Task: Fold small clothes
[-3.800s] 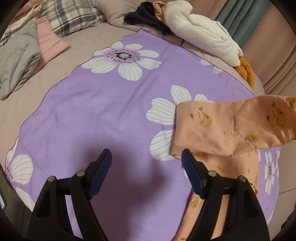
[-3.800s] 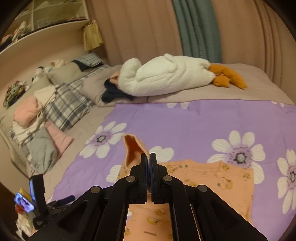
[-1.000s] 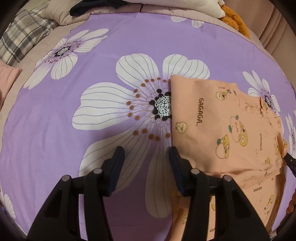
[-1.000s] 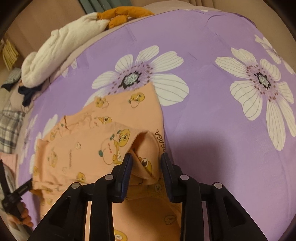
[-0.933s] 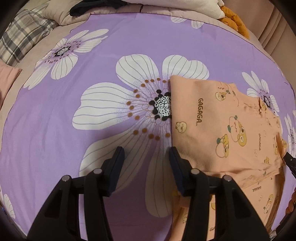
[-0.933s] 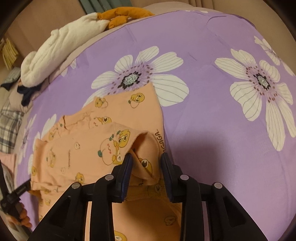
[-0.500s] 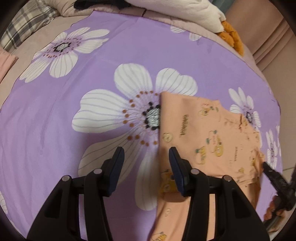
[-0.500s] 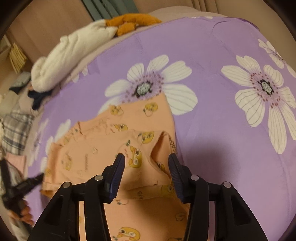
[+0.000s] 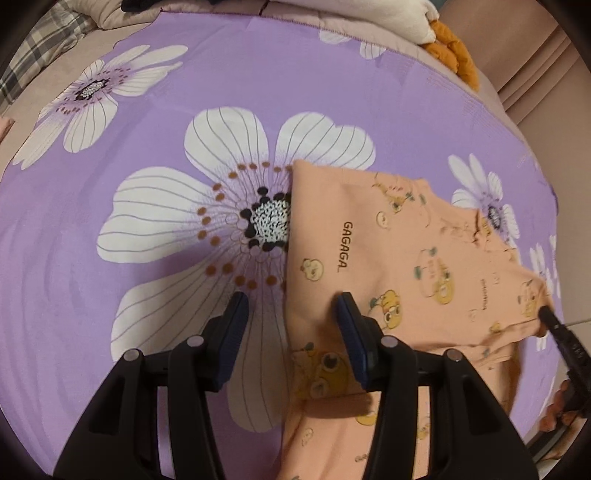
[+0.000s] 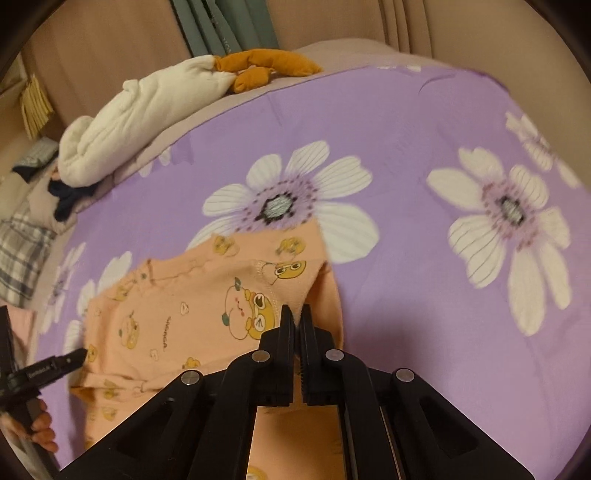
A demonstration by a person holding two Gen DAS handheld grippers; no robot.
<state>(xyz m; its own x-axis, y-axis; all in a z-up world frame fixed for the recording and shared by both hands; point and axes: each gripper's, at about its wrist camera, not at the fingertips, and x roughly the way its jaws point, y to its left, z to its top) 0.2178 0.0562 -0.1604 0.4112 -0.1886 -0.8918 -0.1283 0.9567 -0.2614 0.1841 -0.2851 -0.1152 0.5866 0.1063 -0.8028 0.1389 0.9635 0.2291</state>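
Purple flowered bedsheet [image 9: 155,110] covers the bed, with a white plush toy [image 10: 140,122] and green curtains [image 10: 225,26] at the far end; the peach cartoon-print garment [image 9: 399,258] lies on the sheet; the left gripper [image 9: 291,314] has its jaws wide, straddling the cloth's edge; the right gripper [image 10: 295,317], open half a second ago, has now pinched the garment's hem.
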